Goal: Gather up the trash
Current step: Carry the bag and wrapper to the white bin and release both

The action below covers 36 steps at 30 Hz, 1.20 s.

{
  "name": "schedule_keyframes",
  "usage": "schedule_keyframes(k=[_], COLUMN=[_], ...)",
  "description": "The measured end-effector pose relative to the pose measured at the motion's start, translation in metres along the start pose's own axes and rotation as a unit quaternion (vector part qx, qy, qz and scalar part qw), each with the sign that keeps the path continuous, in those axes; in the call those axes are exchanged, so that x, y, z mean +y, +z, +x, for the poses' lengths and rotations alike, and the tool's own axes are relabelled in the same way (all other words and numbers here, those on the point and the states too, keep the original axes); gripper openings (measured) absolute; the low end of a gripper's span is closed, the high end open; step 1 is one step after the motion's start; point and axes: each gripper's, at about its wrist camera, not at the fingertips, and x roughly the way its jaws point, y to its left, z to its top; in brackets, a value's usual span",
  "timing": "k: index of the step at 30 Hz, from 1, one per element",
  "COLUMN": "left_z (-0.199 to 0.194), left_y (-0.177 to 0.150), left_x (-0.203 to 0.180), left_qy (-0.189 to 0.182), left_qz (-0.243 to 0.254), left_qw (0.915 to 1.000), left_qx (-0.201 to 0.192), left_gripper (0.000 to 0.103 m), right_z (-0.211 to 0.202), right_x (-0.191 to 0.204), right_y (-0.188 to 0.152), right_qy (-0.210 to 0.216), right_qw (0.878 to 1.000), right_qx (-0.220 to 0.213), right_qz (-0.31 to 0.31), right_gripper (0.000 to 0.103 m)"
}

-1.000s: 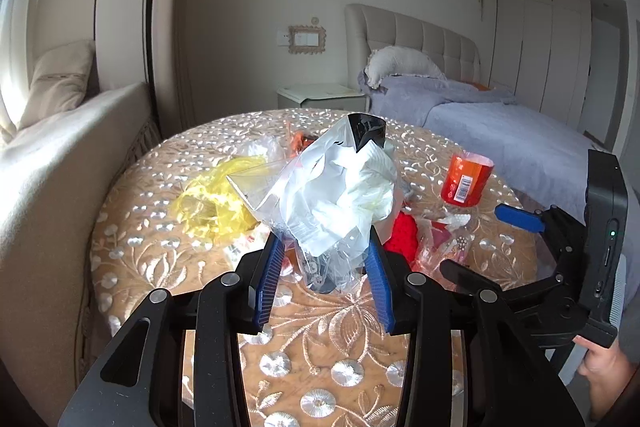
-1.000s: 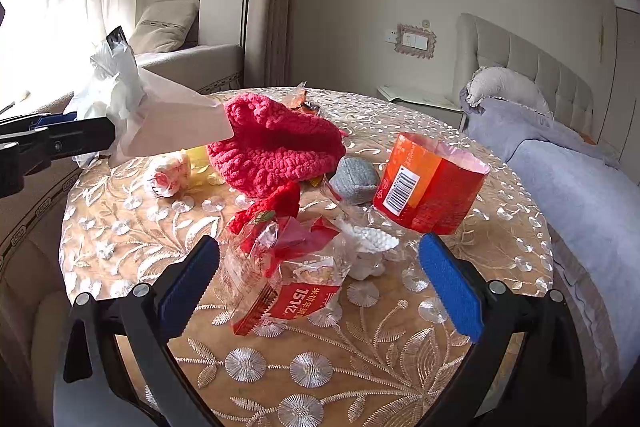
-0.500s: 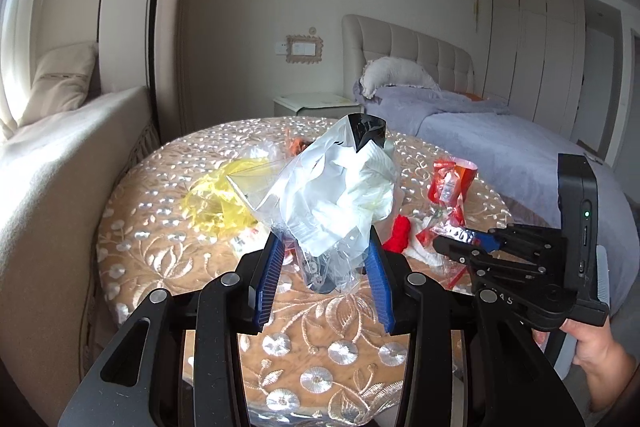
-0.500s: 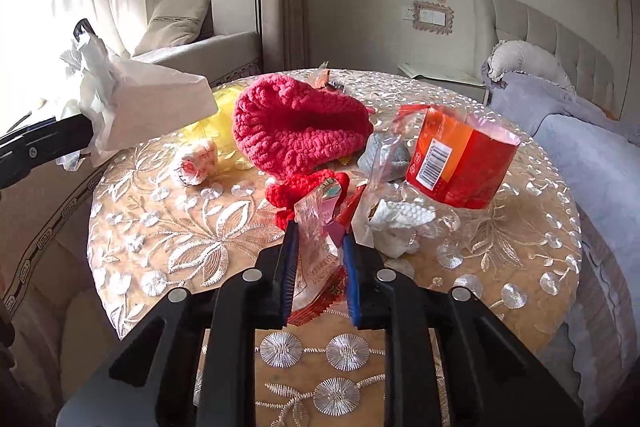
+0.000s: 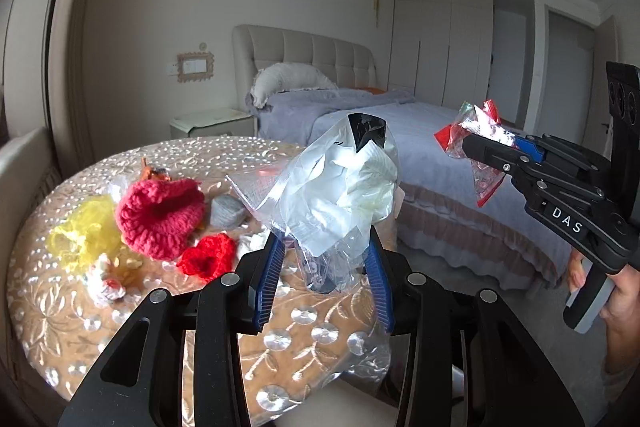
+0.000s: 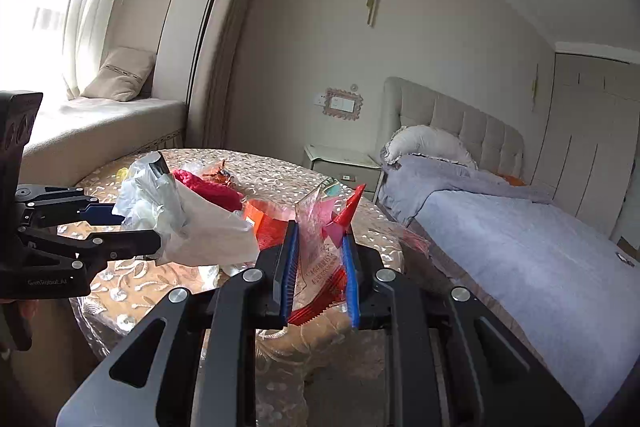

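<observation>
**Colours on and around the worktop**

The worktop [image 5: 60,315] wears tan cloth with silver floral embroidery. On it lie a red knitted hat [image 5: 160,215], yellow netting [image 5: 84,231] left of the hat, and grey yarn [image 5: 228,211] right. The bed [image 5: 420,135] beyond is lavender.

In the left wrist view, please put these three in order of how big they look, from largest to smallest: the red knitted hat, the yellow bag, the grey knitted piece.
1. red knitted hat
2. yellow bag, which looks only somewhat smaller than the hat
3. grey knitted piece, clearly smallest, though it lies farther back
</observation>
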Motion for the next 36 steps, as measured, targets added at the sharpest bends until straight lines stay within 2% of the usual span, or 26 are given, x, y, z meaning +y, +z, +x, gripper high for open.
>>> schedule_keyframes(k=[5,12,16,19,24,25,27,28,33,36], left_z=[0.041,0.087,0.115,0.141,0.183,0.188,0.203,0.209,0.213,0.203], left_y=[-0.014,-0.034,-0.049,-0.062,-0.083,-0.089,-0.099,-0.103,-0.112,-0.1], left_x=[-0.047,-0.119,-0.149,-0.168,-0.196,-0.202,-0.214,-0.218,-0.233,-0.225], left_qy=[-0.069,-0.164,-0.19,-0.206,-0.235,-0.241,-0.247,-0.237,-0.212,-0.199], left_qz=[0.029,0.062,0.084,0.091,0.102,0.104,0.103,0.102,0.132,0.127], left_qw=[0.9969,0.983,0.975,0.9682,0.9517,0.9468,0.9381,0.9377,0.9386,0.9472], left_qx=[0.025,0.055,0.078,0.109,0.169,0.186,0.22,0.233,0.238,0.217], left_gripper=[0.04,0.04,0.04,0.04,0.042,0.046,0.08,0.097,0.098,0.098], right_z=[-0.025,-0.045,-0.053,-0.053,-0.05,-0.049,-0.046,-0.046,-0.037,-0.034], right_x=[-0.035,-0.065,-0.078,-0.093,-0.117,-0.12,-0.127,-0.132,-0.142,-0.146], right_y=[-0.039,-0.094,-0.119,-0.135,-0.163,-0.167,-0.174,-0.178,-0.191,-0.195], right_qy=[-0.054,-0.108,-0.13,-0.142,-0.155,-0.158,-0.162,-0.164,-0.165,-0.162], right_qw=[0.998,0.992,0.988,0.986,0.98,0.979,0.977,0.976,0.972,0.972], right_qx=[0.027,0.068,0.075,0.085,0.102,0.105,0.113,0.116,0.132,0.133], right_qz=[0.011,0.023,0.028,0.037,0.071,0.075,0.084,0.089,0.104,0.108], right_gripper=[0.022,0.022,0.022,0.022,0.022,0.022,0.022,0.022,0.022,0.022])
